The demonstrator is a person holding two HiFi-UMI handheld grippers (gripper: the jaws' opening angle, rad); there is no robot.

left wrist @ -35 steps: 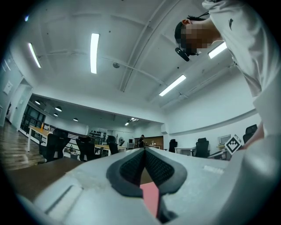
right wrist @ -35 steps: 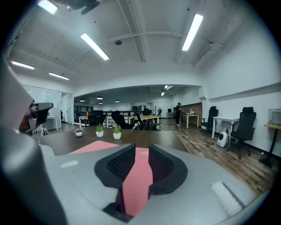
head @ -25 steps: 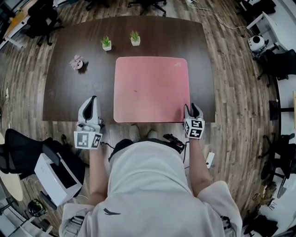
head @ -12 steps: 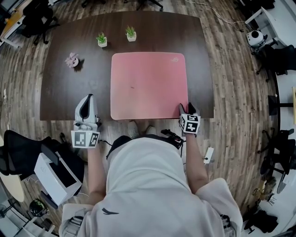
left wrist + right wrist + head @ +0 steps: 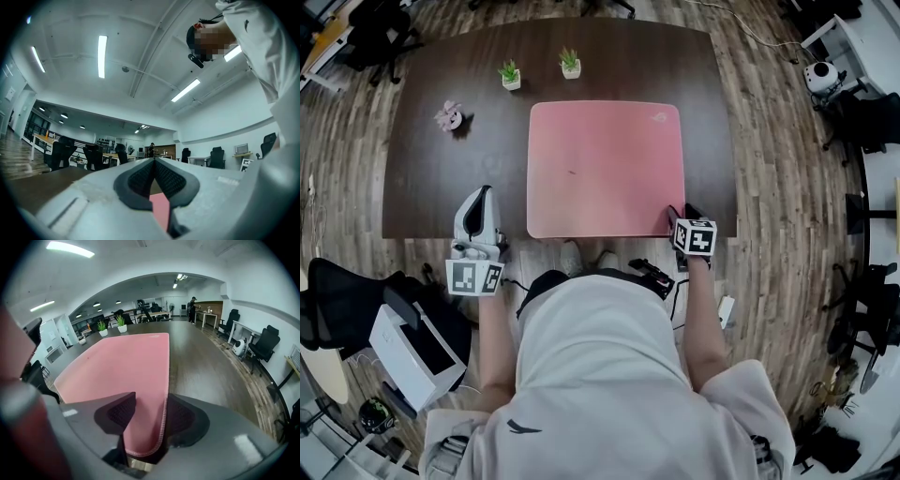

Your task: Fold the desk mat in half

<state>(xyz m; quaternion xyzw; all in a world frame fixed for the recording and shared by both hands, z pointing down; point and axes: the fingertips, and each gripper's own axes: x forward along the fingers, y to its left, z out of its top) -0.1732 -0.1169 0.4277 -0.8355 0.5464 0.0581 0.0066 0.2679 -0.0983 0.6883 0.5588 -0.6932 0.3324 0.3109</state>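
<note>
At 5 o'clock on the desk mat point(image 5: 606, 169), flat on the counter point(image 5: 441, 183), the right hand-held gripper point(image 5: 682, 212) straddles the stitched corner, jaws just opened wide, not pinching. Left hand-held gripper point(image 5: 481, 193), 8 o'clock, closed, empty. Mat likely thin, limp: pinch corners.

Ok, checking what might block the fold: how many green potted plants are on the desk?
2. One plant stands near the desk's far edge, beyond the mat's far left corner; the other just right of it. None looks hidden.
</note>
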